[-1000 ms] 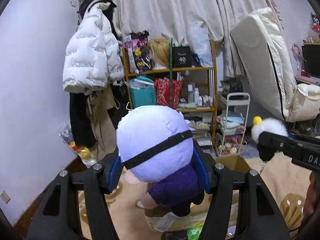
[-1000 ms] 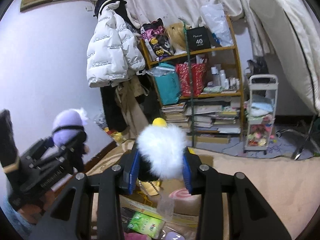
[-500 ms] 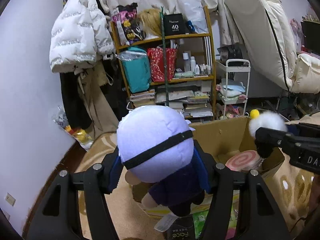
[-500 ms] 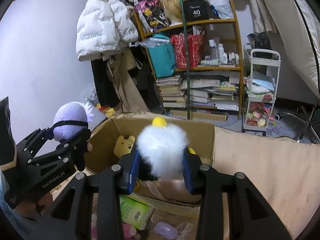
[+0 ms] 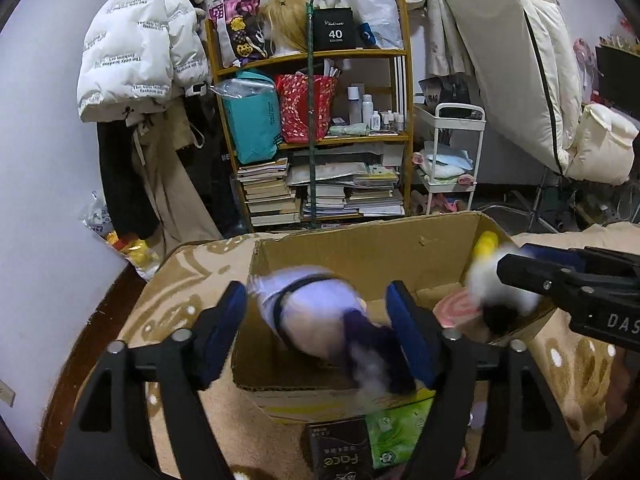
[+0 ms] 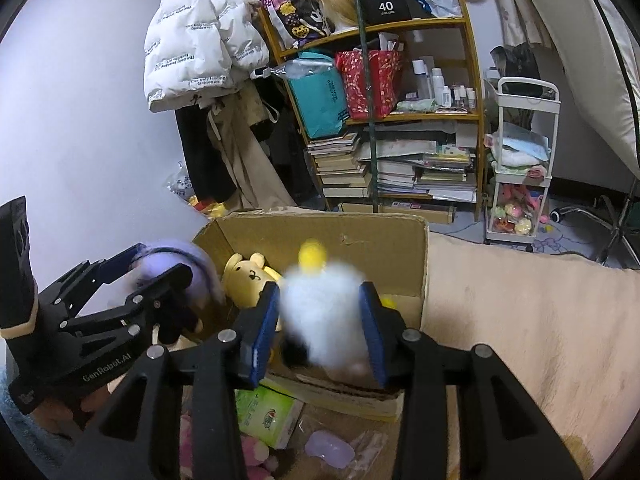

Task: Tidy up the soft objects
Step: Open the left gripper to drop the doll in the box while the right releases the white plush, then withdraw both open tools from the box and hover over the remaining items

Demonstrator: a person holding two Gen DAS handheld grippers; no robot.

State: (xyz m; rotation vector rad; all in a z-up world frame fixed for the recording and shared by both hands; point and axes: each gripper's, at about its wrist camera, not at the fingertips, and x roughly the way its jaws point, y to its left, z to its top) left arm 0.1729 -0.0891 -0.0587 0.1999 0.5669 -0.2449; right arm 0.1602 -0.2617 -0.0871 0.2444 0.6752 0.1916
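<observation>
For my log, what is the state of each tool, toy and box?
Left tool: open, jaws just been opening.
Purple doll: loose between pads, blurred.
Right tool: open, jaws just been opening.
White fluffy toy: loose between pads, blurred.
Cardboard box: open.
Yellow bear: lying inside box.

Both wrist views close above cardboard box [image 5: 360, 252], angled down, facing bookshelf [image 5: 312, 128] behind box; box, bookshelf shared.

A white puffy coat [image 5: 140, 44] is hanging on the pale wall [image 5: 36, 184]. A wooden shelf [image 5: 316, 128] is holding books and bags. A tan rug [image 5: 192, 280] is covering the floor.
</observation>
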